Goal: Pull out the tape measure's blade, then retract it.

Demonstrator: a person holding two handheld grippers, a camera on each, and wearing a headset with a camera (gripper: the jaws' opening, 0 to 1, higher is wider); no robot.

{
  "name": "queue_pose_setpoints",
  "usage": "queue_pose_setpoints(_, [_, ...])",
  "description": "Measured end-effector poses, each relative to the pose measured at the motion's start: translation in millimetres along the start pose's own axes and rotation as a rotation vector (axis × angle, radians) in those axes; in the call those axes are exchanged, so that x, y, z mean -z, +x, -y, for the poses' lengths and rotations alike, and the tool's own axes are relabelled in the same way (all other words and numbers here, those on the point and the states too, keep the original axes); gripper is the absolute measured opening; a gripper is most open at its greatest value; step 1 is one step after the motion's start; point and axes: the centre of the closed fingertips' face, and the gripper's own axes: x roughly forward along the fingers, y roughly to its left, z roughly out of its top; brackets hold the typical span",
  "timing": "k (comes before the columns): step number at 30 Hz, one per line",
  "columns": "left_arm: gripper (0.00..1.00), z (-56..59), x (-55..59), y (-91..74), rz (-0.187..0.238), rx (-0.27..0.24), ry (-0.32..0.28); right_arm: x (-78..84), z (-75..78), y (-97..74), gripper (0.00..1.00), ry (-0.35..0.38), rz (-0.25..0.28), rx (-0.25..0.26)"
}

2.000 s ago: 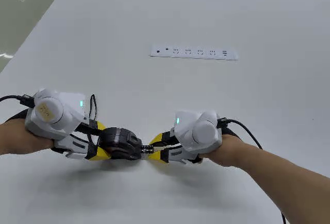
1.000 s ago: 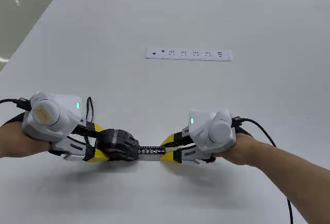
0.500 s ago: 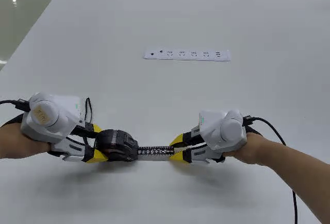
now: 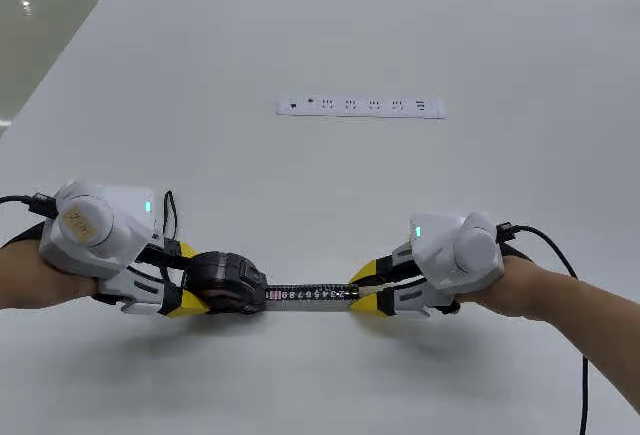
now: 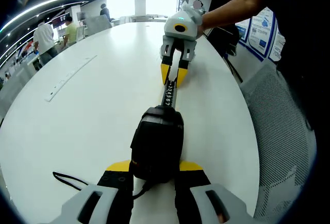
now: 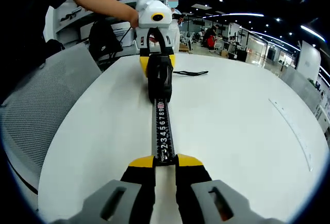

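The right claw (image 4: 360, 290) has drawn farther from the left claw (image 4: 190, 277) (two seconds ago they nearly met), and a longer run of blade (image 4: 310, 295) now spans between it and the case (image 4: 228, 280).

Head view down on table (image 4: 300, 35); both gripper views low, head-on, blade (image 6: 162, 126) shared.

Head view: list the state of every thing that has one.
left gripper: shut on the tape measure case.
right gripper: shut on the tip of the blade.
tape measure case: lying on the table.
blade: partly pulled out, numbers up.
power strip: flat, nothing plugged in.
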Motion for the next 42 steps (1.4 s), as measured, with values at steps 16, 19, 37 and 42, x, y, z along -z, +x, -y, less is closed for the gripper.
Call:
queue_pose_setpoints(16, [0.27,-0.1,-0.2,-0.2,-0.004,0.0,-0.001,24.2,2.3,-30.1,0.12,0.018,-0.026,0.005])
queue_pose_setpoints(19, [0.27,-0.2,-0.2,-0.1,-0.005,0.001,-0.002,28.9,2.6,-37.2,0.12,0.018,-0.034,0.007])
queue_pose_setpoints(37, [0.28,-0.5,-0.5,0.9,-0.017,0.008,0.0,61.9,6.6,-73.4,0.12,0.042,-0.091,0.027])
queue_pose_setpoints(42, [0.28,-0.2,-0.3,1.0,-0.026,0.005,0.008,62.2,7.0,-76.4,0.12,0.037,-0.098,0.03])
